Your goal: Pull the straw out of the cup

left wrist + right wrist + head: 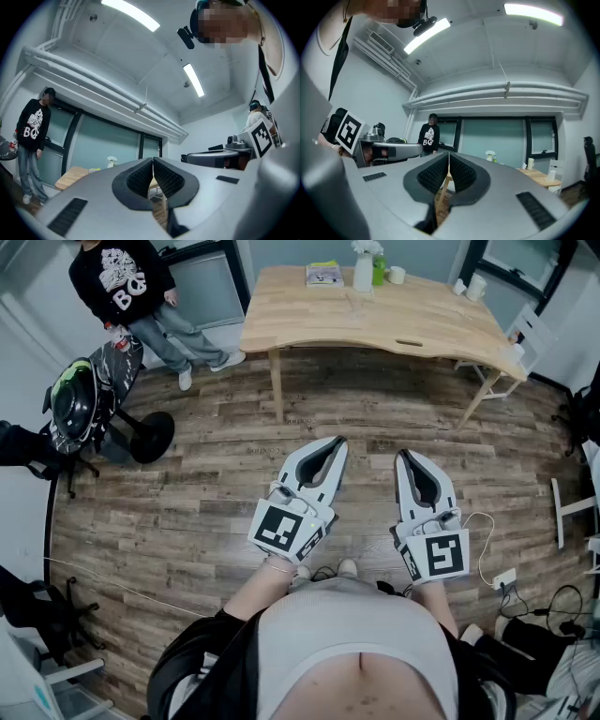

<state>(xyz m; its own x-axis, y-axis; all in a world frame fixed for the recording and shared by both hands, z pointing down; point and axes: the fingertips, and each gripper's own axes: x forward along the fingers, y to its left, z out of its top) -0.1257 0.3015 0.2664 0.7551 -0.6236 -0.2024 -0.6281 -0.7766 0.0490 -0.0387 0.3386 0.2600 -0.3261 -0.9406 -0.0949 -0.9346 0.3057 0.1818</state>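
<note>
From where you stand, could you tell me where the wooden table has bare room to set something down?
The table is bare across its near half, from the left corner to the right end. The far edge is crowded: book, white vase, green bottle and mug cluster together, with more cups at the far right corner.

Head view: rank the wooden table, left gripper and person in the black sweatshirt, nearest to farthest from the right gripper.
From the right gripper:
1. Left gripper, right beside it.
2. Wooden table, ahead.
3. Person in black sweatshirt, far left.
</note>
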